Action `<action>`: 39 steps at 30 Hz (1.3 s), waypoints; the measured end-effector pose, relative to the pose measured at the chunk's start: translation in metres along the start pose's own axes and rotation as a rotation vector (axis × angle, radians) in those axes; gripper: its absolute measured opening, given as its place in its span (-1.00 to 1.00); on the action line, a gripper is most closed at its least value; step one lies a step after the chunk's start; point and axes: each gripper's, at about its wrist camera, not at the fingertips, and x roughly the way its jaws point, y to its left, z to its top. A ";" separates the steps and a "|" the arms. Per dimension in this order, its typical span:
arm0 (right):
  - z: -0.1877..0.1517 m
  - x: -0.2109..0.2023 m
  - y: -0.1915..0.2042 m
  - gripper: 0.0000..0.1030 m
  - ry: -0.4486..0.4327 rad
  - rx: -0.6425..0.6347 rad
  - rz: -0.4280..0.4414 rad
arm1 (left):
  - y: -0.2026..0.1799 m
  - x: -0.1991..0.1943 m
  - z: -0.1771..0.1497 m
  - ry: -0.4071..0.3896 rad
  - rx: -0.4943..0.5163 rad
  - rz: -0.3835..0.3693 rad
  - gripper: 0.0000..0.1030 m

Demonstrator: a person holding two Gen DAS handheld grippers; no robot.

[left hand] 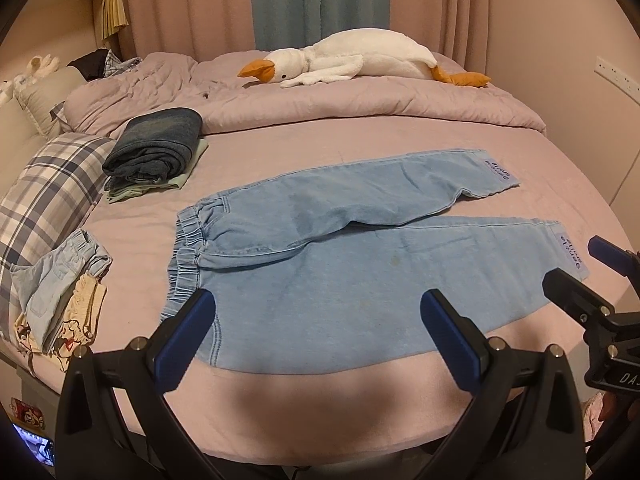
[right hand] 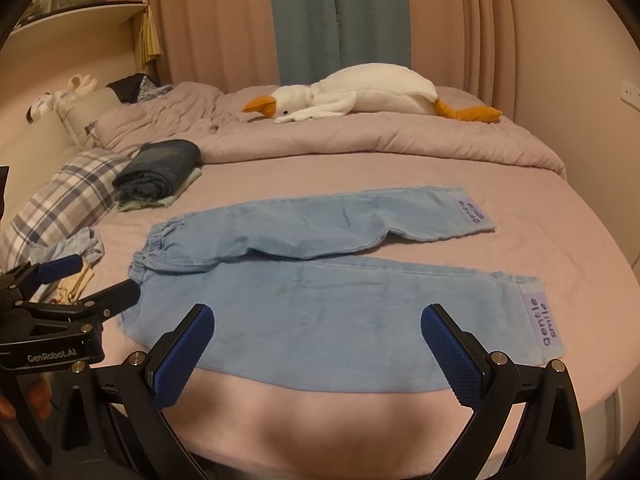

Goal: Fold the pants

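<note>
Fold not started as far as I can see: light blue denim pants (left hand: 360,256) lie flat and fully spread on the bed (left hand: 360,392), elastic waistband (left hand: 188,248) toward the left, both legs running right, slightly splayed with a gap between the cuffs. Far leg has a kink near the cuff; the near leg is mostly smooth. "gentle smile" patch (right hand: 542,322) readable on the near cuff. Left gripper (left hand: 318,334) hovers over the near edge at the waist end, fingers wide apart, holding nothing. Right gripper (right hand: 316,344) over the near leg toward the cuff end, fingers also spread wide, empty. Neither looks to be touching fabric. Left to do, my guess: bring one leg over the other, then fold lengthwise into a stack-size bundle. Dark folded jeans (left hand: 156,146) on a pale green garment sit beyond the waistband, near a plaid pillow (left hand: 44,192); a small heap of other clothes (left hand: 60,304) at the bed's left edge. Plush goose (left hand: 360,60) on the quilt at the back, well clear.
</note>
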 end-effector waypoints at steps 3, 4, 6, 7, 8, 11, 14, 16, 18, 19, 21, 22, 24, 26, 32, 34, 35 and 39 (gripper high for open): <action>0.000 0.000 0.002 0.99 0.000 -0.005 -0.001 | 0.004 -0.016 -0.010 -0.005 0.038 -0.051 0.99; 0.000 0.000 0.002 0.99 0.001 -0.006 -0.002 | 0.008 -0.022 -0.015 -0.005 0.050 -0.072 0.99; 0.000 0.000 0.002 0.99 0.001 -0.006 -0.002 | 0.023 -0.034 -0.029 -0.008 0.073 -0.106 0.99; 0.000 0.000 0.002 0.99 0.002 -0.006 -0.002 | 0.028 -0.038 -0.031 -0.004 0.080 -0.121 0.99; 0.000 0.000 0.002 0.99 0.002 -0.006 0.000 | 0.034 -0.042 -0.033 -0.001 0.088 -0.134 0.99; -0.001 0.000 0.003 0.99 0.001 -0.006 -0.003 | 0.044 -0.055 -0.036 0.008 0.107 -0.155 0.99; -0.001 0.000 0.004 0.99 0.005 -0.006 -0.003 | 0.051 -0.067 -0.041 0.016 0.121 -0.170 0.99; -0.002 0.001 0.004 0.99 0.005 -0.005 -0.002 | 0.052 -0.073 -0.043 0.019 0.127 -0.180 0.99; -0.001 0.000 0.005 0.99 0.006 -0.004 -0.004 | 0.054 -0.075 -0.046 0.019 0.133 -0.184 0.99; -0.001 0.001 0.004 0.99 0.007 -0.005 -0.003 | 0.055 -0.075 -0.048 0.018 0.134 -0.185 0.99; -0.002 0.001 0.004 0.99 0.007 -0.004 -0.004 | 0.058 -0.077 -0.050 0.017 0.137 -0.189 0.99; -0.002 0.001 0.004 0.99 0.006 -0.004 -0.002 | 0.059 -0.077 -0.051 0.019 0.140 -0.191 0.99; -0.002 0.001 0.005 0.99 0.006 -0.004 -0.004 | 0.057 -0.077 -0.053 0.017 0.142 -0.192 0.99; -0.001 0.001 0.005 0.99 0.007 -0.003 -0.003 | 0.059 -0.078 -0.056 0.015 0.149 -0.194 0.99; -0.001 0.001 0.004 0.99 0.008 -0.003 -0.004 | 0.060 -0.078 -0.063 0.009 0.155 -0.200 0.99; -0.001 0.000 0.004 0.99 0.008 -0.002 -0.005 | 0.061 -0.079 -0.065 0.007 0.158 -0.204 0.99; -0.001 0.000 0.004 0.99 0.008 -0.002 -0.004 | 0.061 -0.079 -0.066 0.005 0.160 -0.206 0.99; -0.001 0.000 0.004 0.99 0.007 -0.001 -0.005 | 0.062 -0.080 -0.069 0.003 0.161 -0.210 0.99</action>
